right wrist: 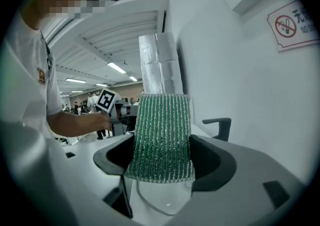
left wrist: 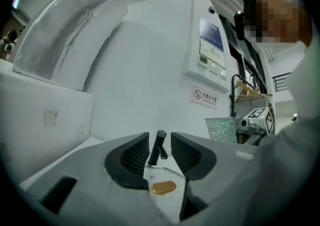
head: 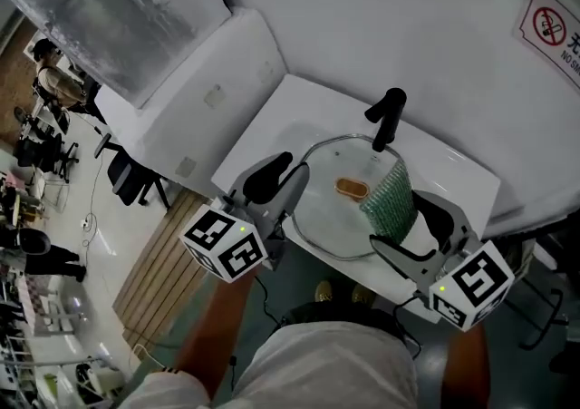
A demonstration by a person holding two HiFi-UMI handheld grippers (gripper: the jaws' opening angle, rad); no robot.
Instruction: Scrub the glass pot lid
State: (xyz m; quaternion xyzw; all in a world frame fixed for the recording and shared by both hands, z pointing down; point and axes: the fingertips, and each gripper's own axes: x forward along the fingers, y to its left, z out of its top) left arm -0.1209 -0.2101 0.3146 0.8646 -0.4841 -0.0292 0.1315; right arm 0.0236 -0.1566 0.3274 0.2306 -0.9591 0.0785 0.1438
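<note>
The round glass pot lid (head: 328,221) lies flat over the white basin, its amber knob (head: 352,188) at the centre. My left gripper (head: 288,182) is at the lid's left rim. In the left gripper view its jaws (left wrist: 160,155) stand apart with a gap; the lid's edge and knob (left wrist: 163,187) show just beyond them, not pinched. My right gripper (head: 408,221) is shut on a green scrub pad (head: 388,203). The pad stands upright over the lid's right side. In the right gripper view the pad (right wrist: 162,137) fills the jaws, with the lid (right wrist: 160,202) below.
A black faucet (head: 387,117) rises behind the lid at the back of the white counter (head: 272,121). A white wall with a no-smoking sign (head: 553,31) curves behind. A foil-wrapped duct (head: 118,8) hangs at upper left. People and chairs are far off at the left.
</note>
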